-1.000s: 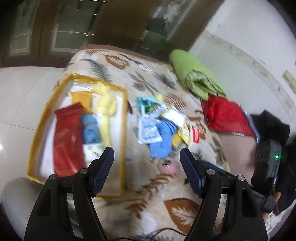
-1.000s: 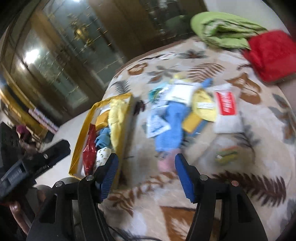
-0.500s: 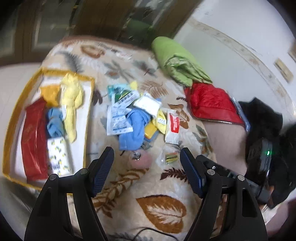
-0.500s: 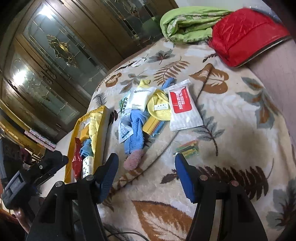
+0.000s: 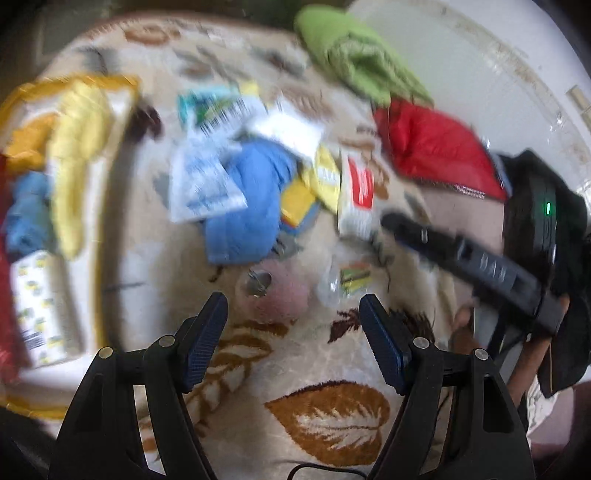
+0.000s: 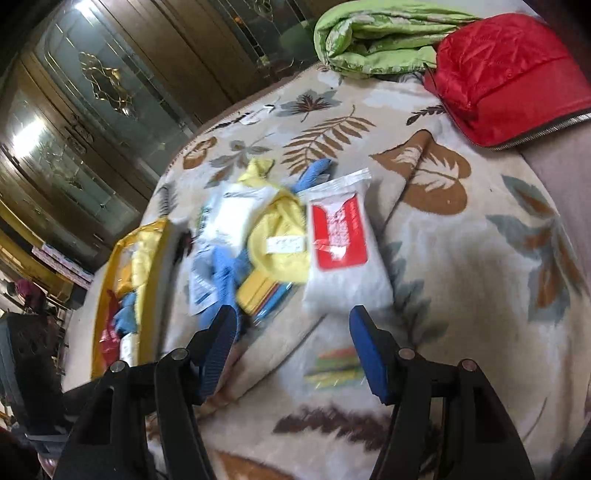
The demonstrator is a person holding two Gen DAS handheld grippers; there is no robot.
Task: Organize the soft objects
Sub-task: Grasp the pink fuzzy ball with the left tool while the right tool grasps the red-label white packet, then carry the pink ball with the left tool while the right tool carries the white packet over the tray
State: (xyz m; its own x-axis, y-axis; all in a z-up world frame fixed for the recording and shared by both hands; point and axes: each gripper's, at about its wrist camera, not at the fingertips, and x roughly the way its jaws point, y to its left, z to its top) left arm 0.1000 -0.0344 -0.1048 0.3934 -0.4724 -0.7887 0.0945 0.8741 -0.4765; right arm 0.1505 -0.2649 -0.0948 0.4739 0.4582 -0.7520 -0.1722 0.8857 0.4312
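The pink puff (image 5: pixel 286 295) lies just ahead of the left gripper (image 5: pixel 293 321), nearer it than the right gripper (image 6: pixel 293 343). Both grippers are spread wide, empty. The yellow-rimmed bag (image 5: pixel 99 236) lies to the left.

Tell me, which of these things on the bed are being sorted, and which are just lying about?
Being sorted: blue cloth, pink puff, white pack with red label, yellow cloth, yellow-edged storage bag.

Lying about: green quilt, red quilted bag, leaf-print blanket.

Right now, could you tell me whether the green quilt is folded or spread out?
Folded: the green quilt sits as a compact bundle with stacked layers at its edge.
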